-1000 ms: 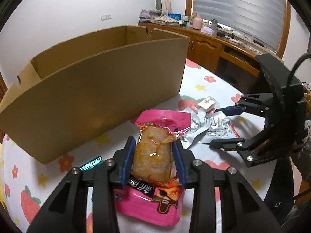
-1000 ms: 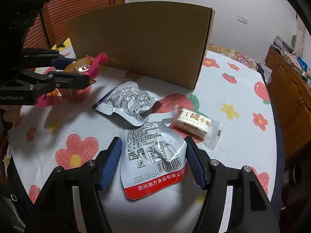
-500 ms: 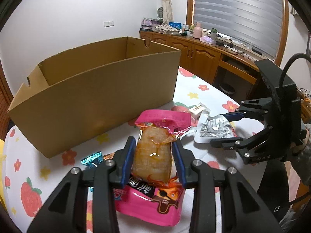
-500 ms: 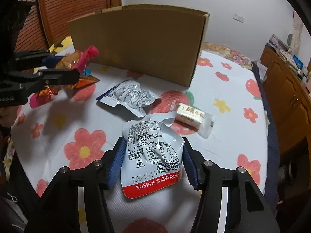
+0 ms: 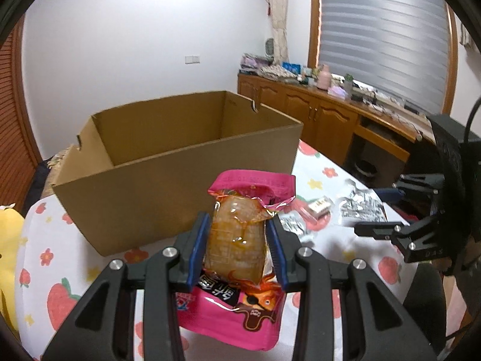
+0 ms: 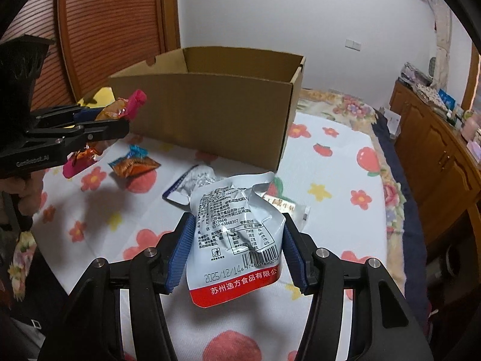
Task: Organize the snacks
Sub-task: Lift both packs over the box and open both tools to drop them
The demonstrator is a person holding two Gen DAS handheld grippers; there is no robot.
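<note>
My left gripper is shut on a pink snack packet and holds it in the air in front of the open cardboard box. It also shows in the right wrist view. My right gripper is shut on a silver pouch with a red bottom edge, lifted off the table. The right gripper shows in the left wrist view to the right of the box. The box stands at the far side of the table.
On the fruit-print tablecloth lie another silver pouch, a small white wrapped snack and an orange-and-blue packet. A wooden cabinet runs along the right wall. A wooden door is behind the box.
Both grippers have risen with their packets. The right gripper closed on the silver pouch and lifted it off the table. The box's open top has come into view.
</note>
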